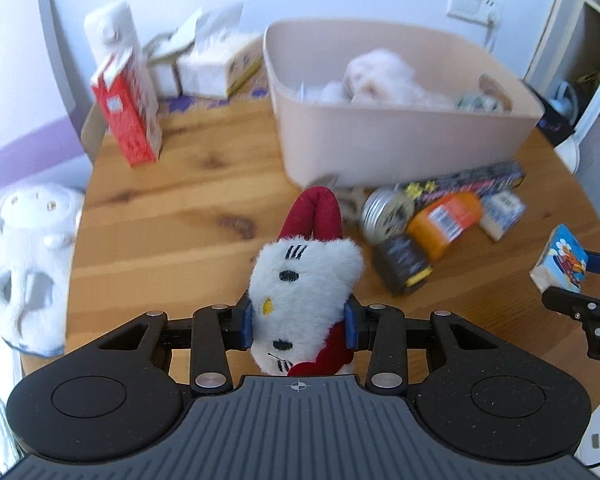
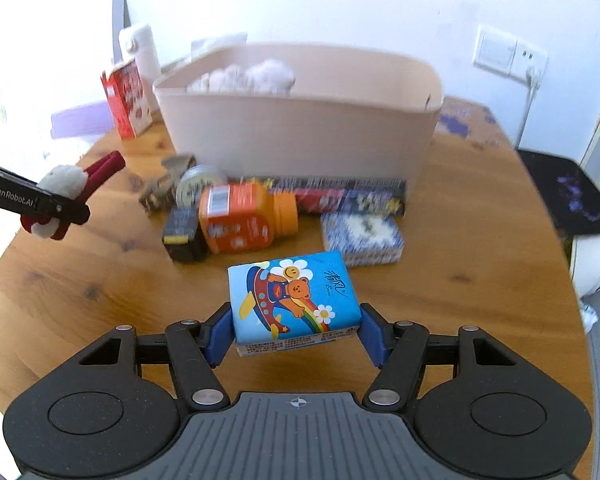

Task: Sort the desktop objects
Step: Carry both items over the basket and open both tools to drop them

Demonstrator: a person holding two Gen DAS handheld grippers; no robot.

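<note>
Gripping white cat plush (image 1: 300, 280), left fingers (image 1: 247, 322) read "GenRobot.AI"; right fingers (image 2: 219, 334) clamp bear-print tissue pack (image 2: 294, 300).

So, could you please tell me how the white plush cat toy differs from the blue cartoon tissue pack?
The white plush cat toy is furry and rounded; the blue cartoon tissue pack is smooth and boxy. The left gripper clamps the toy, the right gripper the pack. Both are held above the wooden table.

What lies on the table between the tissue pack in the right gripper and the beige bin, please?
Right wrist view: an orange bottle, a blue patterned pack and a long dark box.
</note>
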